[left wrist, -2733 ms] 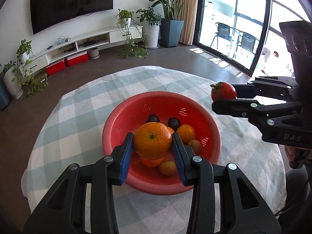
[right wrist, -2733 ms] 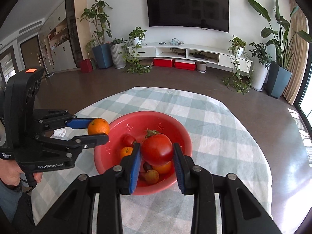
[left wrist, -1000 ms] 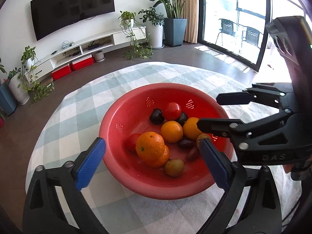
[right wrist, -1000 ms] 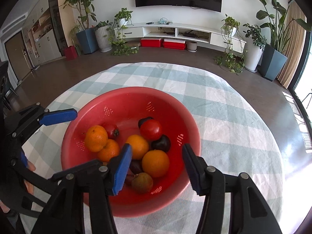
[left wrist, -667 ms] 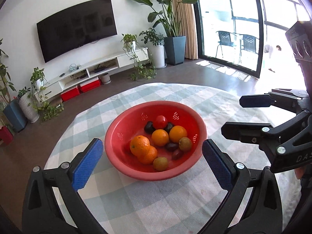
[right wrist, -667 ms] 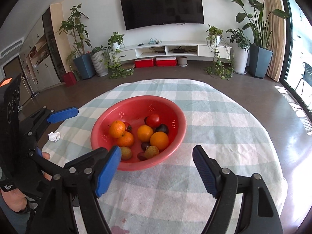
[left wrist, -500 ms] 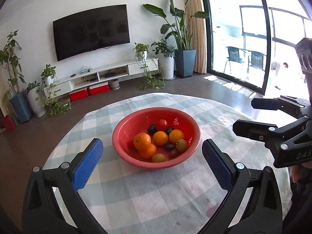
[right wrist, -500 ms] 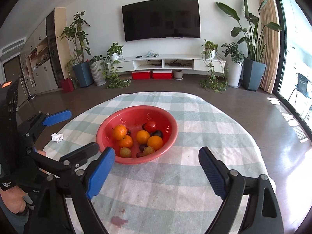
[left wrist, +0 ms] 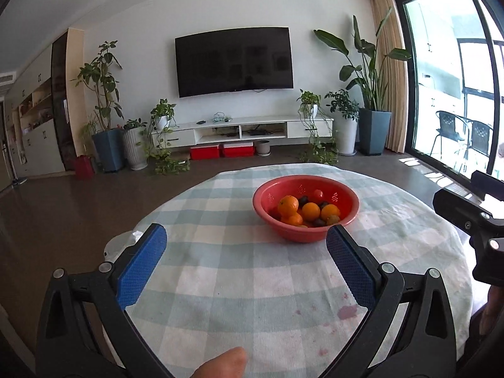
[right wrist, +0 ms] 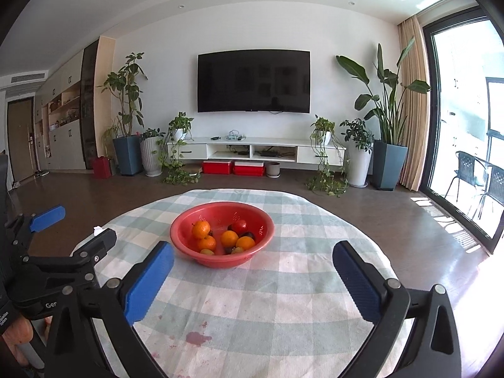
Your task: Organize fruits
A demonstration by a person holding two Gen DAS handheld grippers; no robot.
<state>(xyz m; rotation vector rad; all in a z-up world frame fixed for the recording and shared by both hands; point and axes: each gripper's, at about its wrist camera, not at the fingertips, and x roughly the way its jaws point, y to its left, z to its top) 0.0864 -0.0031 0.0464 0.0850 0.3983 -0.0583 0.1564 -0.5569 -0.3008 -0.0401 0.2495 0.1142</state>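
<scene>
Right wrist view: at the bottom of the frame our right gripper [right wrist: 252, 271] hangs wide apart and empty, as does the left gripper [left wrist: 245, 252]. Beyond, mid-frame, the red bowl [right wrist: 189, 220] sits on the checked tablecloth [right wrist: 283, 299], holding every fruit. We judge the oranges [right wrist: 229, 238] firm and the tomato [right wrist: 241, 226] soft, best gripped lightly across the middle. Bare cloth surrounds the bowl; the table edge curves away behind it.

Checked tablecloth [right wrist: 283, 312]: bare across lower centre of both views. Red bowl [right wrist: 195, 252] of fruit: sole obstacle at mid-frame, well apart from both grippers. Crumpled tissue [right wrist: 98, 230]: at cloth's left edge.
</scene>
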